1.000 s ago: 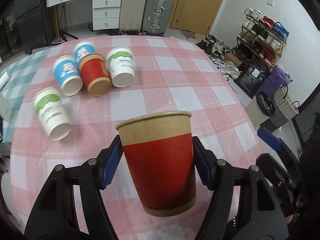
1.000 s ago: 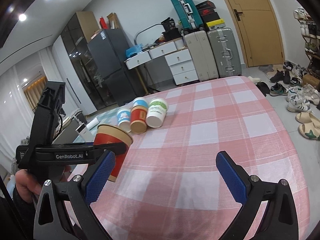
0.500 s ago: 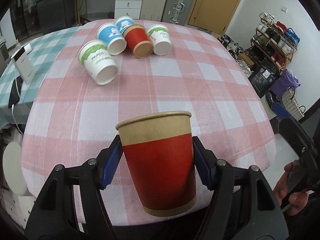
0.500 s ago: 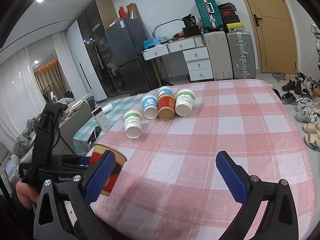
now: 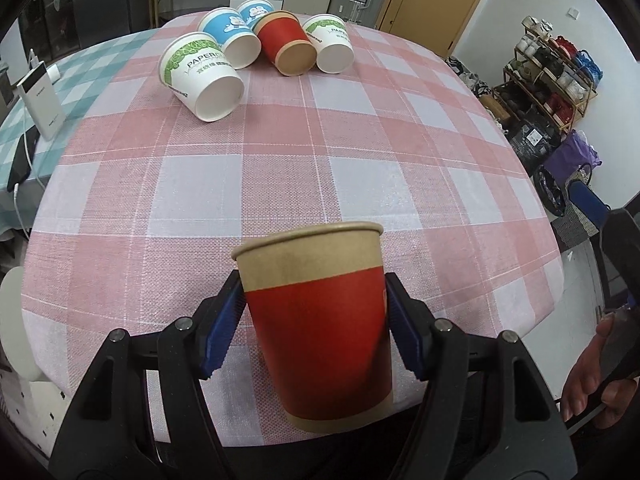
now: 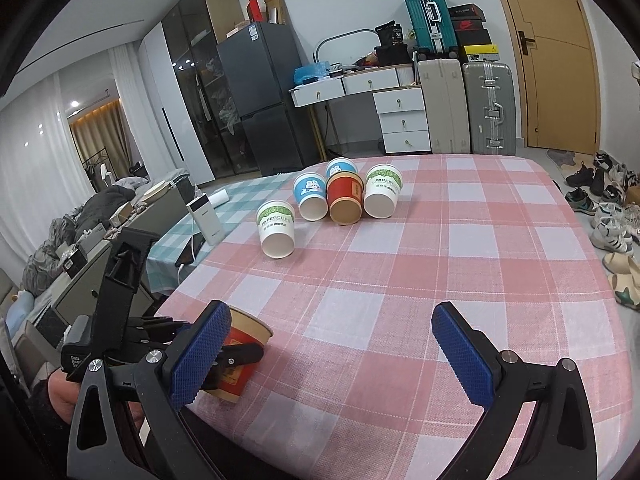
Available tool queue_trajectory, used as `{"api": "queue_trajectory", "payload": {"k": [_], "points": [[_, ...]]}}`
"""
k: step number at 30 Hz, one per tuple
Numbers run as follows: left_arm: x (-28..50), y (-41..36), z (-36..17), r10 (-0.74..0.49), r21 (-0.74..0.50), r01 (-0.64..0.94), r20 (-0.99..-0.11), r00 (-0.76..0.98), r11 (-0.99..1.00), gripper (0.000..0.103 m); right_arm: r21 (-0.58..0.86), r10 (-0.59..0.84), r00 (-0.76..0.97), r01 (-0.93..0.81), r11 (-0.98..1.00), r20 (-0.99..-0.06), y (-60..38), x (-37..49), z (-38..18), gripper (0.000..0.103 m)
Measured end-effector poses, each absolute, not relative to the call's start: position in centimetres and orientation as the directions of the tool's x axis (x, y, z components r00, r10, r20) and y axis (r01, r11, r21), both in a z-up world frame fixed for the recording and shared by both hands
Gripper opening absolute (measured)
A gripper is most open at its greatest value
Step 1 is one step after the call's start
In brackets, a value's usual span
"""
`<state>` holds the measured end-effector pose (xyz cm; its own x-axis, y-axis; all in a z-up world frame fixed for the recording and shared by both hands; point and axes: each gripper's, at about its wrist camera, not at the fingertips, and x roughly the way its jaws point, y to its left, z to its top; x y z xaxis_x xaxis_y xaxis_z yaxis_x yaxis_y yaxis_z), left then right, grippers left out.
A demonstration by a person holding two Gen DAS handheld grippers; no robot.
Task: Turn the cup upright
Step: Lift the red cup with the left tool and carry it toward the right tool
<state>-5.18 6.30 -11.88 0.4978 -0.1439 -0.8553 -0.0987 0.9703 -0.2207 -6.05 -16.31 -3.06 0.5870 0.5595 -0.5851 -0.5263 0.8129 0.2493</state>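
Left wrist view shows the left hand-held gripper [image 5: 314, 320] clenched on a red paper cup [image 5: 320, 328], its blue pads [image 5: 224, 332] pressed against the cup's two sides. The cup stands mouth up with its brown rim on top, held near the close edge of the surface [image 5: 360, 168], which is covered in a pink and white checked cloth. Whether the cup's base touches the cloth cannot be told from either view. At the far end of the surface five more cups lie on their sides with open mouths toward the camera: a green-printed white cup [image 5: 202, 76] nearest and a little apart, then a row of a blue cup [image 5: 230, 40], a second blue cup [image 5: 256, 10] behind it, a red cup [image 5: 286, 48] and another green-printed white cup [image 5: 330, 44], the row packed close together. A white power bank [image 5: 40, 104] stands on a teal checked cloth at the left. Right wrist view shows the right hand-held gripper [image 6: 336, 356] released, its blue pads spread wide with nothing between them, hovering over the near part of the surface. In that view the held red cup sits low at the left, partly hidden behind the right gripper's left pad, with the person's hand [image 6: 64, 396] gripping the left tool's handle.
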Motion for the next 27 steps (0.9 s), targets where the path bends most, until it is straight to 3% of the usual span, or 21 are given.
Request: {"api": "queue_trajectory", "payload": {"k": [6,11,27], "points": [[-4.6,6.4,-12.3,-0.178,-0.252,-0.087,-0.851,0.494,0.964,0.068,0.245,0.558,0.588,-0.528,0.813,-0.586,-16.1,-6.3,-2.9,0.102],[-4.6,6.3,-11.9,-0.176,-0.251,-0.082,-0.842,0.510,0.965,0.081,0.244,0.559,0.589,-0.529,0.813,-0.584,-16.1,-6.5,-2.8,0.102],[-5.8,6.6,-9.2,-0.120,-0.204,-0.090,-0.821,0.559,0.975,0.088,0.260,0.584,0.595,-0.542,0.799,-0.552,-16.3,-7.1,-1.9,0.102]]}}
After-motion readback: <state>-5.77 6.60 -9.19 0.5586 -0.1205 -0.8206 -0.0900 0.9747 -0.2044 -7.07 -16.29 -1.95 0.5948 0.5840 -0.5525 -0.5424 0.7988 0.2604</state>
